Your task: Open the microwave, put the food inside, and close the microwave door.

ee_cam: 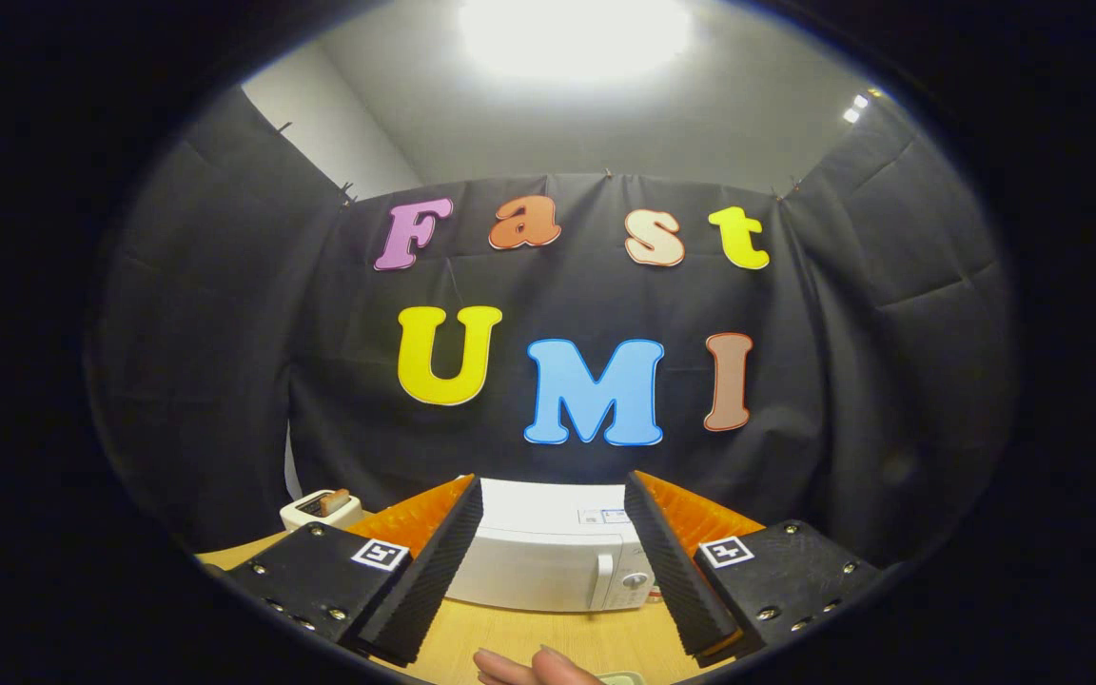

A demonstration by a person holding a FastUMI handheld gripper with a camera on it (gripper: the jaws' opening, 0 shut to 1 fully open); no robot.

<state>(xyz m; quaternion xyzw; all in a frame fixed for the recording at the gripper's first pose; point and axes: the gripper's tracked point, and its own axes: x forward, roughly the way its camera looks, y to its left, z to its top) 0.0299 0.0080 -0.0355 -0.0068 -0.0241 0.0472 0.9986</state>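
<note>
The gripper hangs above the table with its fingers spread wide apart, nothing between the pads, both fingers clear of everything. Straight ahead, framed in the gap between them, sits the white microwave, door closed, its knob panel on the right side of its front. Near the fingers, a person's hand rests low on the wooden table, fingertips pointing left, and a small pale object just right of it is too cut off to identify. Off to the left, beyond the left finger, a white toaster stands on the table with toast poking from its slot. Behind it all, black cloth closes the booth, grey wall and a bright ceiling light above.
</note>
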